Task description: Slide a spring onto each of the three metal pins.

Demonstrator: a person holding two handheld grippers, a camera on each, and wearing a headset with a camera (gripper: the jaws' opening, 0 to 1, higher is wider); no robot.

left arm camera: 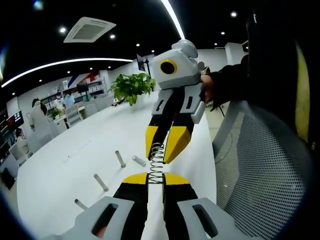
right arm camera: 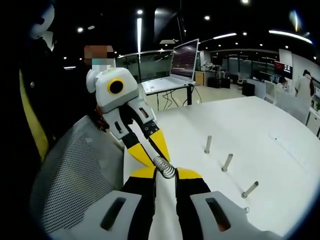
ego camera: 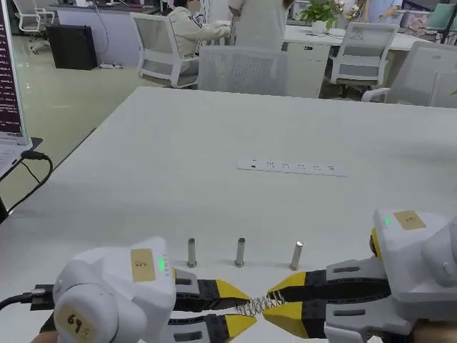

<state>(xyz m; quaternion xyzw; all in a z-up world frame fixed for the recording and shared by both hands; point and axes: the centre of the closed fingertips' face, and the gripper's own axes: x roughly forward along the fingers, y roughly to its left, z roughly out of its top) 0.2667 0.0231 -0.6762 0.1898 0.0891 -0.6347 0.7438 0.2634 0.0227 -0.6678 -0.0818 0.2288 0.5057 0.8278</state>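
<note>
Three upright metal pins stand in a row on the white table: left pin (ego camera: 191, 253), middle pin (ego camera: 240, 252), right pin (ego camera: 297, 255). None carries a spring. Just in front of them a small coil spring (ego camera: 260, 307) hangs level above the table. My left gripper (ego camera: 250, 307) is shut on its left end and my right gripper (ego camera: 275, 304) is shut on its right end, tips facing each other. The left gripper view shows the spring (left arm camera: 156, 162) between my own jaws and the right gripper (left arm camera: 161, 147). In the right gripper view the spring (right arm camera: 164, 167) sits at my jaw tips.
A white power strip (ego camera: 291, 167) lies flat further back on the table. Mesh office chairs (ego camera: 243, 70) line the far edge, with people seated beyond. A laptop (ego camera: 7, 86) and black cable (ego camera: 36, 171) are at the left. A short grey piece (left arm camera: 139, 160) lies beside a pin.
</note>
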